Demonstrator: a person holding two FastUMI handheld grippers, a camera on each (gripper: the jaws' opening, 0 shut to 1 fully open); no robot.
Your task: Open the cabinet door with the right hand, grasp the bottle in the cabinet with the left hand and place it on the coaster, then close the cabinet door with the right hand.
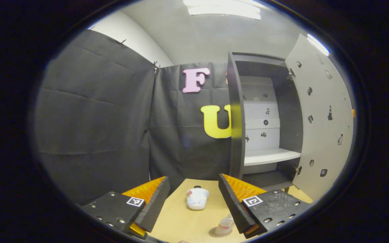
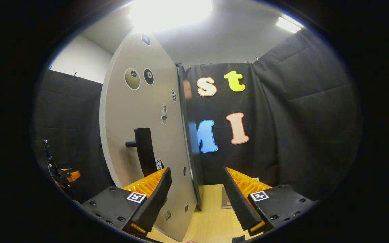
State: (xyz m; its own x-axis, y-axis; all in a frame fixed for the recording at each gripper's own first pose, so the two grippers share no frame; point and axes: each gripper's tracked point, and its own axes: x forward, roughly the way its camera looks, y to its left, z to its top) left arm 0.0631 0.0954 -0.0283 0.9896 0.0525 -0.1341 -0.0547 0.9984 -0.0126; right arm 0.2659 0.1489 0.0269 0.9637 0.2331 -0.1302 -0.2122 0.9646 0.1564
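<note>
Above the table (image 1: 181, 226), left gripper (image 1: 194, 199) spread apart, over a toppled bottle (image 1: 197, 198) and possibly the coaster (image 1: 219, 232); right gripper (image 2: 197, 197) likewise apart, straddling open cabinet door (image 2: 137, 135) edge beside handle (image 2: 144, 152).

We see the cabinet door (image 1: 319, 118) swung open; the bottle (image 1: 226, 224) stands on the coaster (image 1: 219, 232), near right.

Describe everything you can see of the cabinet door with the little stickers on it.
The pale grey cabinet door is a flat, matte panel dotted with small dark stickers on both faces. A black bar handle stands off its outer face. It is swung wide open on hinges at the dark cabinet's right side. Nothing grips it; the right gripper is open around its edge.
</note>
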